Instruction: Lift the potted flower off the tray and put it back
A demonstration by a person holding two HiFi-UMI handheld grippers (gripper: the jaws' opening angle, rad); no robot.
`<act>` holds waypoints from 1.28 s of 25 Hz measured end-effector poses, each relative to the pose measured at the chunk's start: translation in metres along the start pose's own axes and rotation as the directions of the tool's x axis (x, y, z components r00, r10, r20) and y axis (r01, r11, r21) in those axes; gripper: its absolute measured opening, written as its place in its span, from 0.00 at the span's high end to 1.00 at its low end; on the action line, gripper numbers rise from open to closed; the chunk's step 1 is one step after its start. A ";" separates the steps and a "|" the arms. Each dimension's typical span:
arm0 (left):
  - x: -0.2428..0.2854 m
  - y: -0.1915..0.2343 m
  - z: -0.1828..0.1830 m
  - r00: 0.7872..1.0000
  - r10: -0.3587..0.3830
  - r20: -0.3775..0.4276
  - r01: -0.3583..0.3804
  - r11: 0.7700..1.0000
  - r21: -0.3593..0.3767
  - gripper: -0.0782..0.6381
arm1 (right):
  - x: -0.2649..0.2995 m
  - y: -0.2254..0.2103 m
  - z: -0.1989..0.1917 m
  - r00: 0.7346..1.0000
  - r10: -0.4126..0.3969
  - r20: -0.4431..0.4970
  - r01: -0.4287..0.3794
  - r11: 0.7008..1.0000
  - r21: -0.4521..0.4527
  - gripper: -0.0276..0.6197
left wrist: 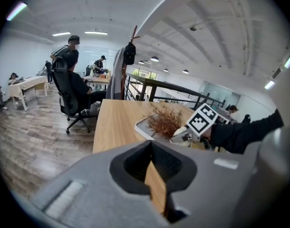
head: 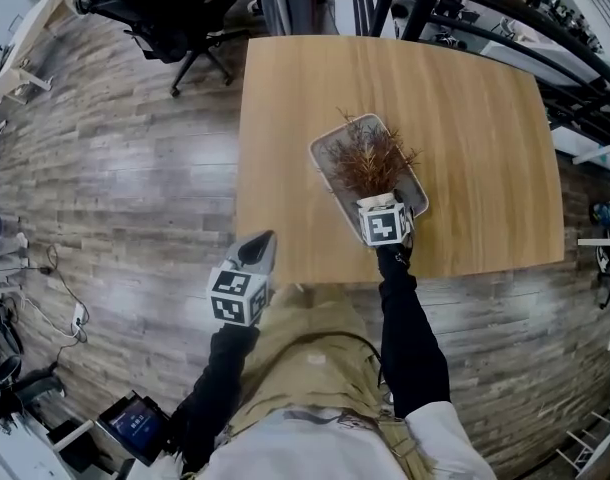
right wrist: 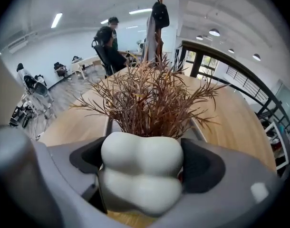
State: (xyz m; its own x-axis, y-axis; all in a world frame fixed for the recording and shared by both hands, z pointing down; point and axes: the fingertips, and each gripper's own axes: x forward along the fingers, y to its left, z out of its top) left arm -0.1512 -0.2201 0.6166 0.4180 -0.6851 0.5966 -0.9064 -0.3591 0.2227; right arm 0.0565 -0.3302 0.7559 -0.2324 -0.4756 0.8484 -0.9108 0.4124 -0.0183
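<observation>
The potted flower is a lumpy white pot [right wrist: 141, 175] with dry brown stems [right wrist: 145, 99]. It stands at the near end of the grey tray [head: 330, 148] on the wooden table. My right gripper [right wrist: 141, 167] is open and angled down, with the pot between its dark pads; no squeeze shows. From the head view, its marker cube [head: 382, 225] covers most of the pot, and the stems [head: 370, 158] spread over the tray. My left gripper [head: 257, 248] hovers shut at the table's near left edge, holding nothing. It sees the tray [left wrist: 141, 127] and plant [left wrist: 165, 121] ahead.
The wooden table [head: 465, 118] extends beyond the tray on all sides. A black office chair [head: 175, 18] stands on the plank floor at the far left. A dark railing [head: 545, 38] runs along the right. People [left wrist: 69, 56] and a coat stand [right wrist: 159, 13] are in the background.
</observation>
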 end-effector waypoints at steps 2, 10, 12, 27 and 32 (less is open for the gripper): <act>0.000 -0.003 -0.002 1.000 -0.001 0.000 0.001 1.000 0.006 0.89 | -0.007 0.001 0.002 0.996 -0.007 0.090 0.007 1.000 -0.007 0.19; 0.006 -0.009 -0.016 1.000 0.018 0.009 -0.019 0.999 0.050 0.89 | -0.008 -0.011 0.032 0.921 -0.054 0.385 0.053 0.999 0.013 0.19; 0.006 -0.004 -0.020 1.000 0.024 0.009 -0.024 0.998 0.061 0.89 | -0.007 -0.010 0.043 0.893 -0.064 0.446 0.052 0.998 0.038 0.19; -0.002 -0.023 -0.042 1.000 -0.005 0.003 0.004 0.995 0.099 0.89 | -0.023 0.010 0.011 0.869 -0.084 0.488 0.121 0.992 -0.046 0.18; -0.002 -0.030 -0.045 1.000 -0.018 0.000 0.018 0.994 0.103 0.89 | -0.026 0.007 0.003 0.876 -0.104 0.470 0.141 0.989 -0.044 0.19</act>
State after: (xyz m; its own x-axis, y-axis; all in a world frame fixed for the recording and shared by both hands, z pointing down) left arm -0.1278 -0.1793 0.6428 0.4341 -0.6784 0.5927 -0.8875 -0.4348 0.1525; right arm 0.0552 -0.3169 0.7324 -0.2698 -0.8250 0.4966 -0.9185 0.3753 0.1244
